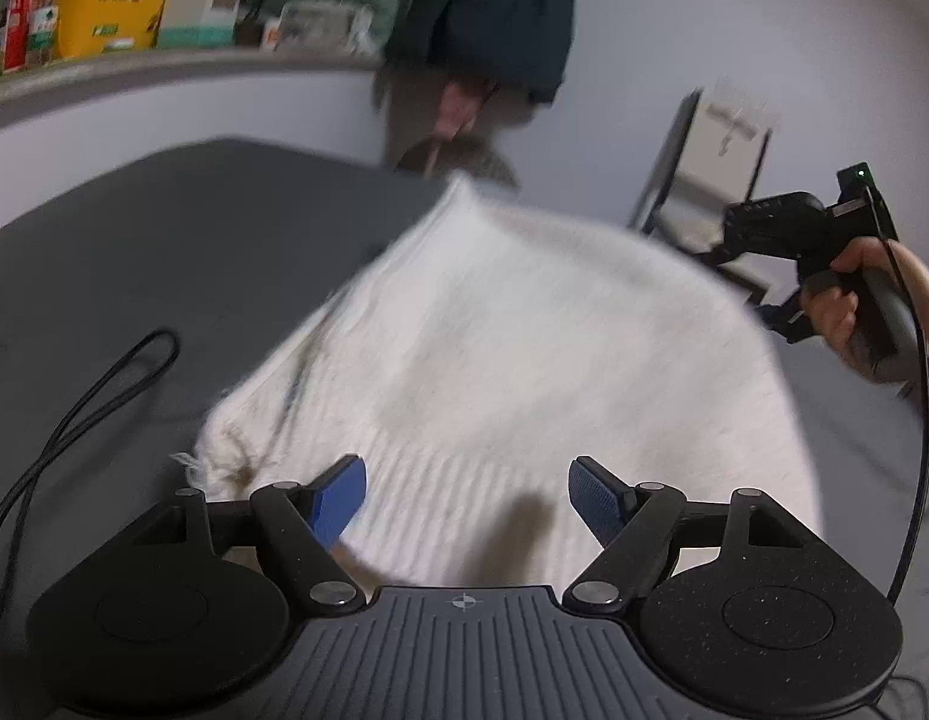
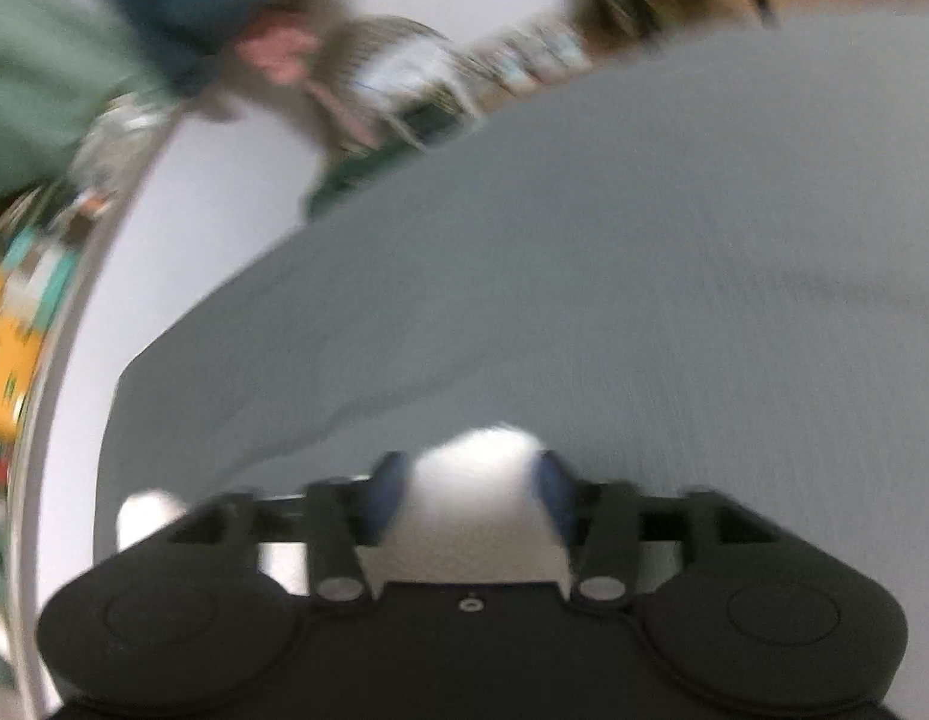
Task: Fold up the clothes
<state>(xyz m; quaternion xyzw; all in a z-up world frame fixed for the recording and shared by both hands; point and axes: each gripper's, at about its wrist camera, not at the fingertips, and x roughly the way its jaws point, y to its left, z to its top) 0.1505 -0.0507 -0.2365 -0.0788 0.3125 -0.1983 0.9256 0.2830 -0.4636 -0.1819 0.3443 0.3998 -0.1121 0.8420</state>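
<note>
From my left gripper (image 1: pixel 467 495), whose blue pads stand wide apart with nothing pinched, I see the white ribbed knit sweater (image 1: pixel 494 360) spread on the dark grey counter (image 1: pixel 164 240), its hem just under my fingertips and its far side blurred. My right gripper (image 2: pixel 470 489) has a bunch of that white knit between its blue pads, which look pressed against it in the blurred picture. A black cable (image 1: pixel 74 420) loops on the counter left of the sweater.
</note>
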